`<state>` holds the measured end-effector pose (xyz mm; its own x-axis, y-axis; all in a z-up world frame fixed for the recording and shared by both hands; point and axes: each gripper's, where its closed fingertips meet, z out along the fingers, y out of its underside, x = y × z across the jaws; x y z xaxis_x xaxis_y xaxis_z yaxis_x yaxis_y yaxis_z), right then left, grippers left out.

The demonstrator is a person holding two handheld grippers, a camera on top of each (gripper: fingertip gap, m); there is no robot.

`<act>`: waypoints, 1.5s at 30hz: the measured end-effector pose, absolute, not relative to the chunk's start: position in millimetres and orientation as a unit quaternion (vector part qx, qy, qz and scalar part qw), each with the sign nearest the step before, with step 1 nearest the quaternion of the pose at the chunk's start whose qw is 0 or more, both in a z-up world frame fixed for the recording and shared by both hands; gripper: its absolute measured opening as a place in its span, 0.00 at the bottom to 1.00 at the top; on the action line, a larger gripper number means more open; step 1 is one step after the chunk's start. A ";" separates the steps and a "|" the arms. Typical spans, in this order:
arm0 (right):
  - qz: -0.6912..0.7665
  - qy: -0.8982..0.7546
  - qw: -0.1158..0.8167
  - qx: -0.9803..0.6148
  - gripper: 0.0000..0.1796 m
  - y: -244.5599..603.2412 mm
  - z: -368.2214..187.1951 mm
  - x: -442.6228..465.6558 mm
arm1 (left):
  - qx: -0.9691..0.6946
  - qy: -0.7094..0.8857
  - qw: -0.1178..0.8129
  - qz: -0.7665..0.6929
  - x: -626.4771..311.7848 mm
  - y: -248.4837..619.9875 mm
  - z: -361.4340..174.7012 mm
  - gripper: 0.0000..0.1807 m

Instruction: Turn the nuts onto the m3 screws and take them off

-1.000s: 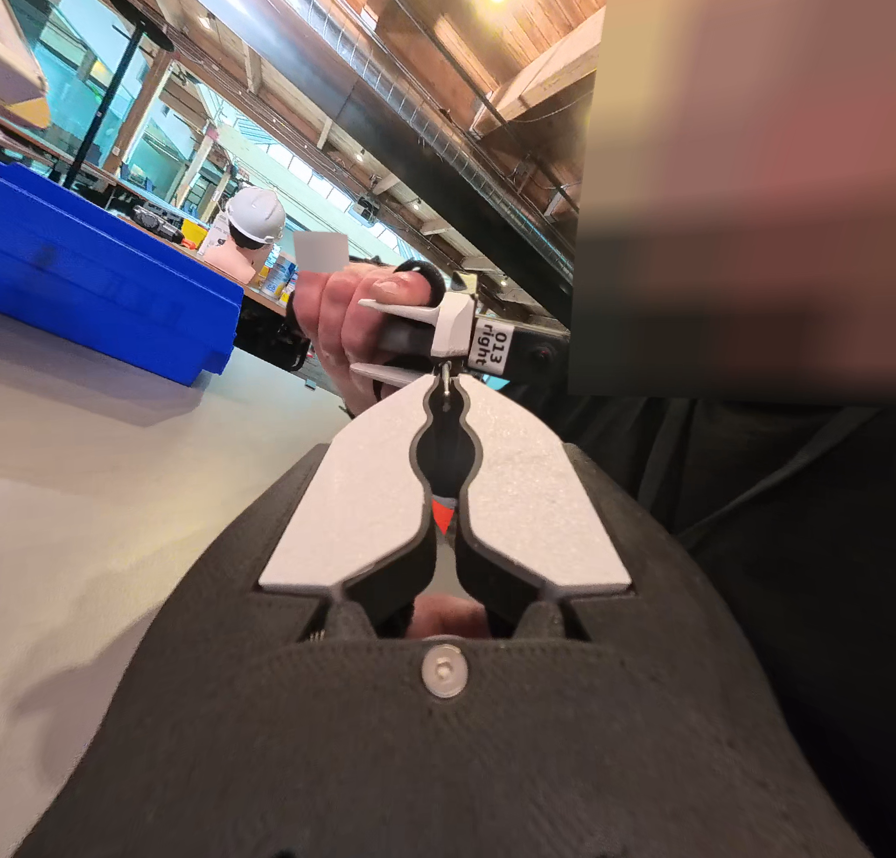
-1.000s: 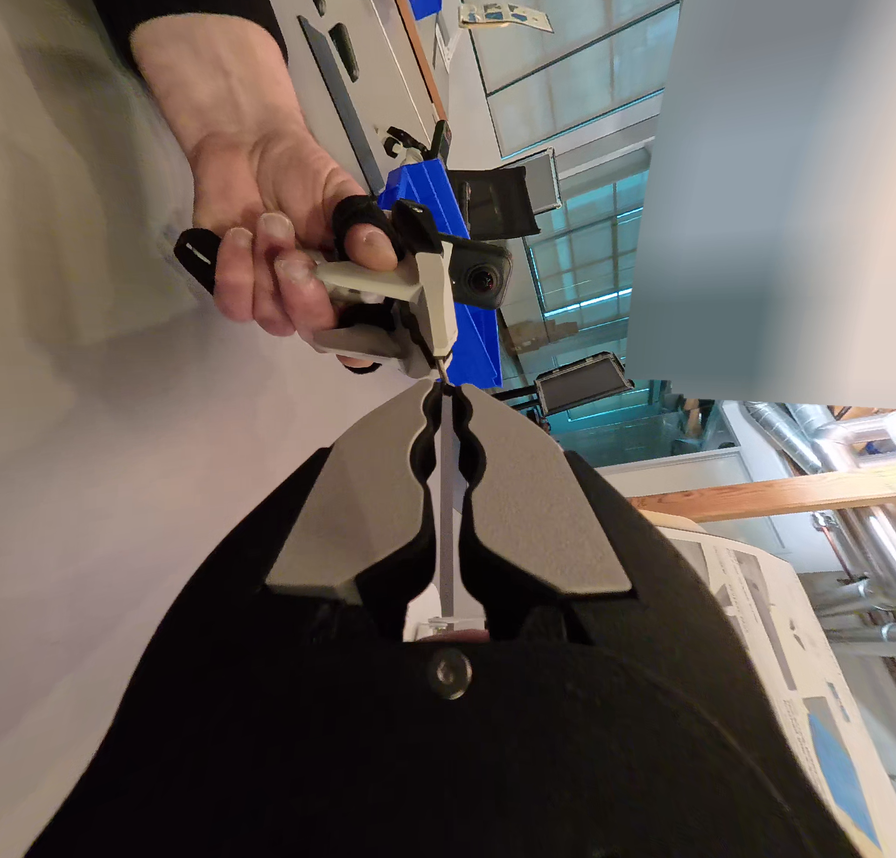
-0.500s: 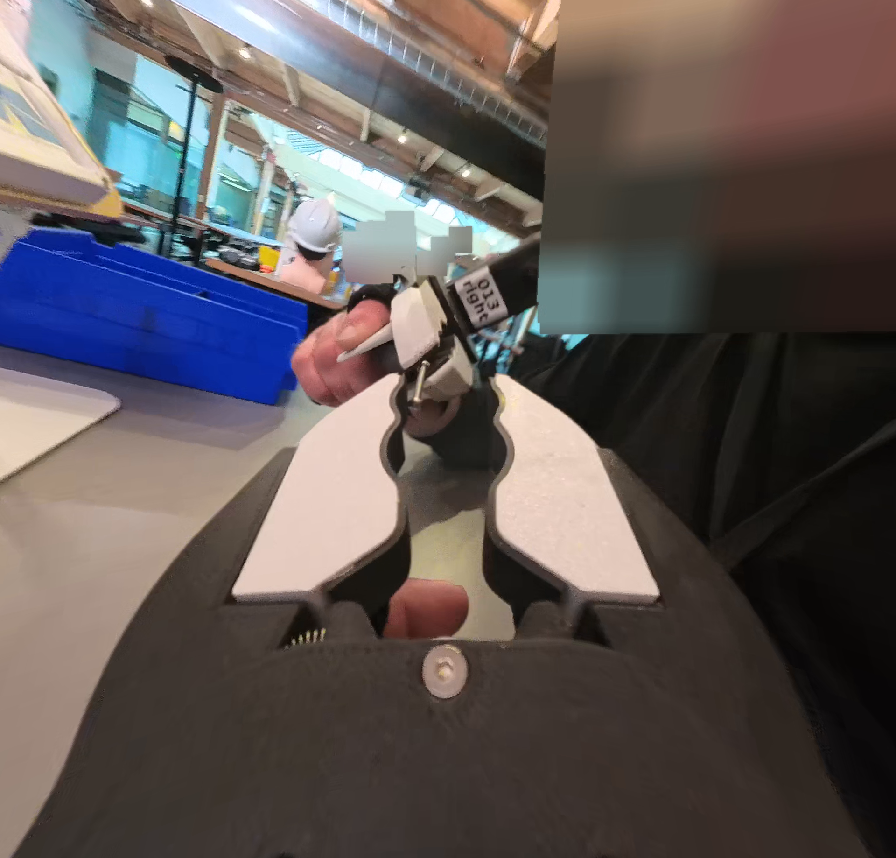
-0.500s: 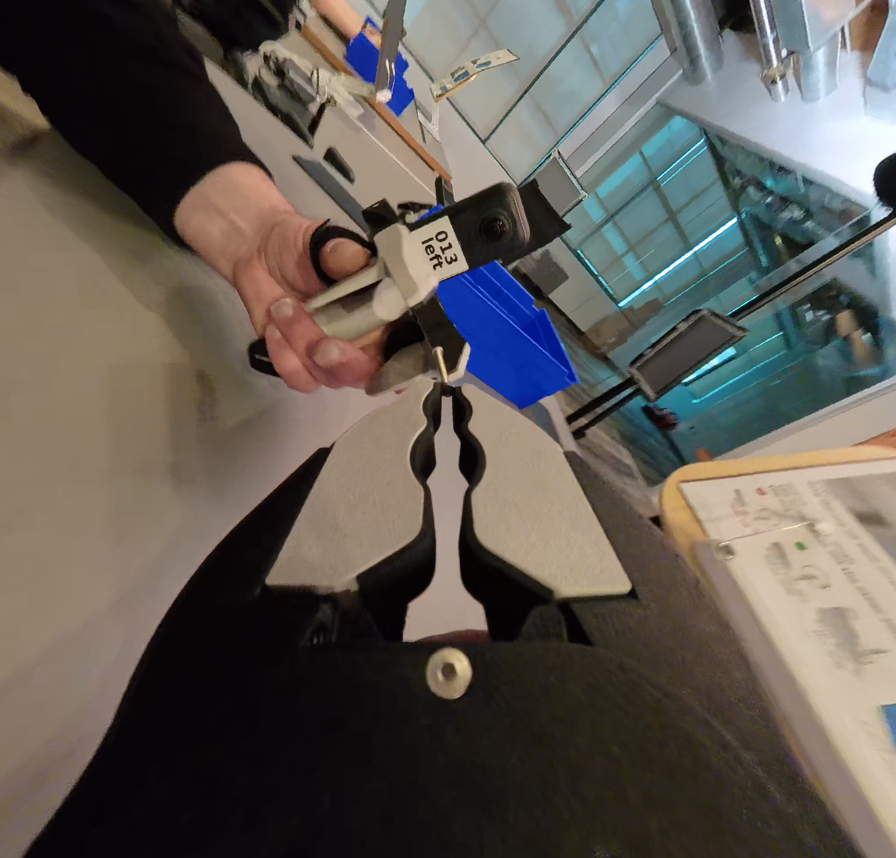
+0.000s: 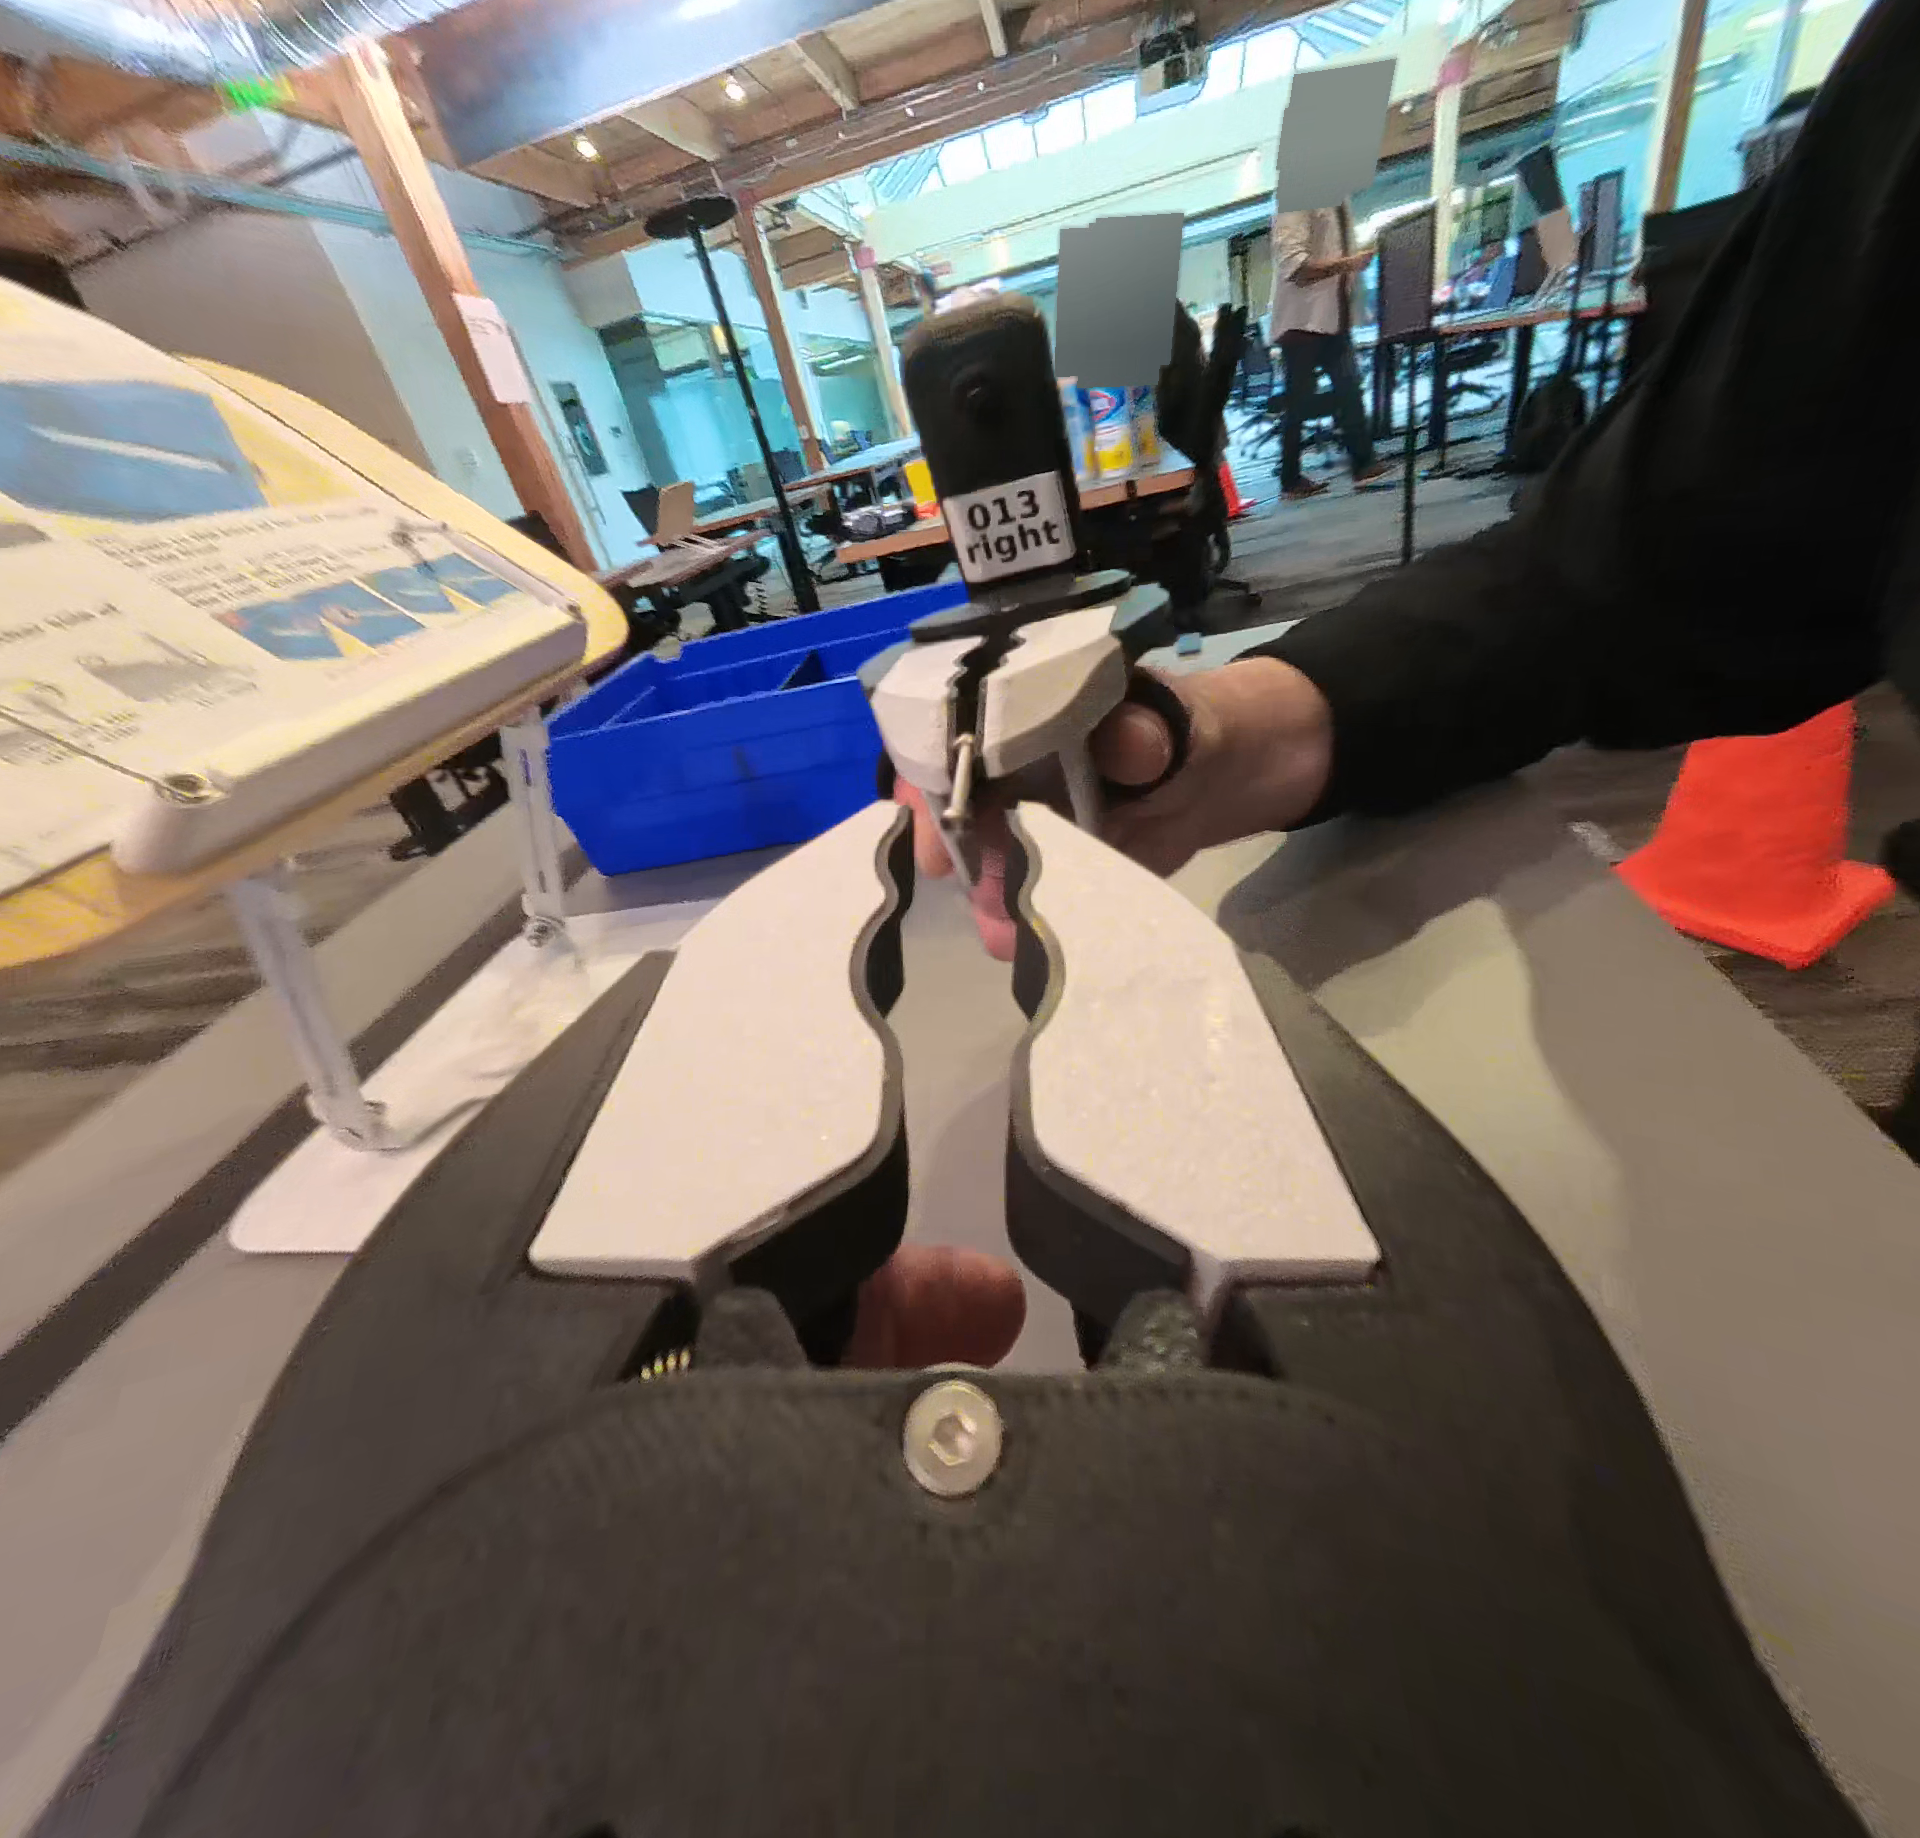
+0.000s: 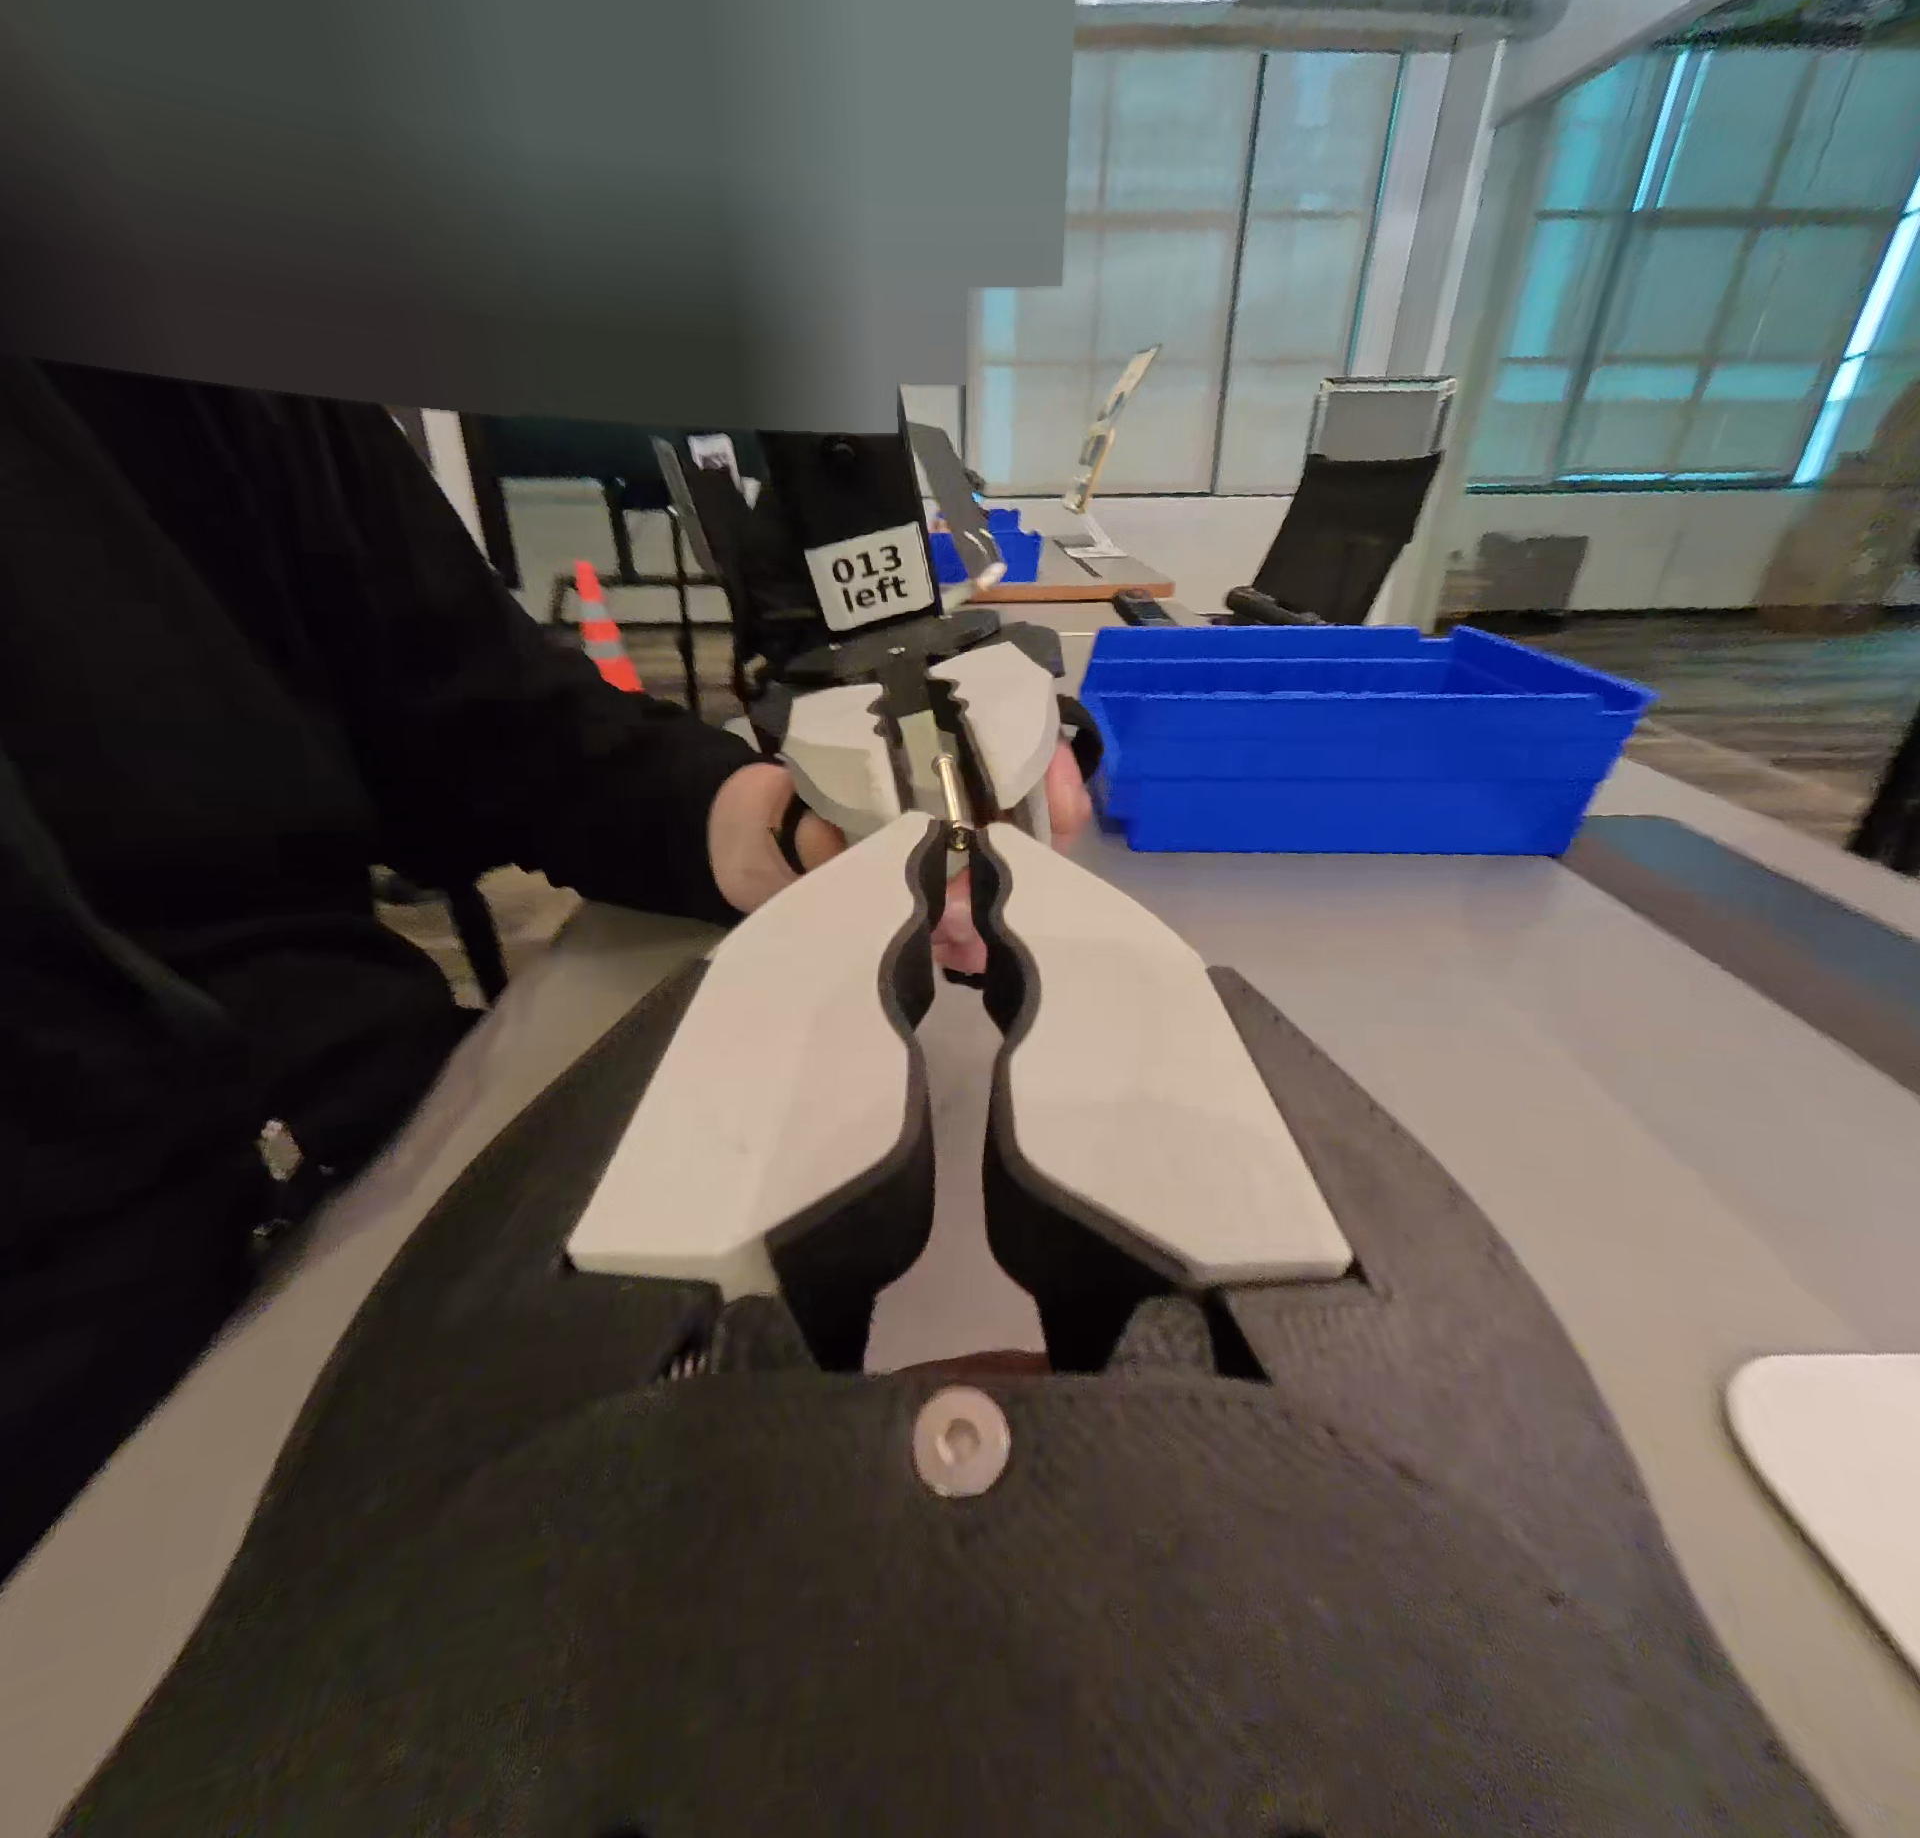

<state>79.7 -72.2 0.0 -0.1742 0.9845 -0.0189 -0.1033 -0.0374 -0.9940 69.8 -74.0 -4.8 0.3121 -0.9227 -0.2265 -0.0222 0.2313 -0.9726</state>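
Observation:
A small silver M3 screw [image 5: 960, 772] sticks out of my right gripper [image 5: 961, 723], which faces my left gripper over the grey table [image 5: 1455, 1009]. In the right wrist view my right gripper [image 6: 956, 834] is shut on the near end of the screw [image 6: 948, 786], where a small brass-coloured piece shows between its tips. My left gripper [image 5: 961, 827] is open, its fingertips [image 5: 899, 832] either side of the screw's free end without gripping it. It also shows in the right wrist view [image 6: 935, 739], with the jaws apart around the screw. I cannot make out a separate nut.
A blue bin [image 5: 727, 749] stands on the table behind the grippers and also shows in the right wrist view [image 6: 1351, 760]. An instruction board on a white stand [image 5: 260, 583] is at the left. An orange cone [image 5: 1766, 843] stands beyond the table's right edge. Less than 4 cm separates the two grippers' tips.
My left gripper was shut on the screw's end a second ago and has opened. Both grippers have rolled back to level. My right gripper has kept hold of the screw.

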 end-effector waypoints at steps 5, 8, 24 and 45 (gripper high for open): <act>0.604 -0.493 0.445 -0.441 0.02 -75.2 -2.8 76.8 | -0.500 0.479 0.639 -0.335 70.1 -74.4 -2.1 0.09; 0.622 -0.480 0.434 -0.441 0.02 -75.8 -2.2 76.5 | -0.498 0.486 0.641 -0.324 70.3 -74.6 -2.8 0.07; 0.622 -0.472 0.441 -0.443 0.02 -76.1 -4.4 73.9 | -0.513 0.469 0.604 -0.388 71.0 -77.8 -0.7 0.01; -0.057 -0.723 0.676 -0.128 0.02 -88.8 -4.1 66.1 | -0.497 0.211 0.362 -0.760 61.8 -91.3 -4.9 0.01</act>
<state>66.1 -88.8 -4.1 -0.0530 0.1083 0.9927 0.2634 0.9604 -0.0907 61.8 -91.3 -4.9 -0.2429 -0.7603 0.6025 0.3409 -0.6484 -0.6807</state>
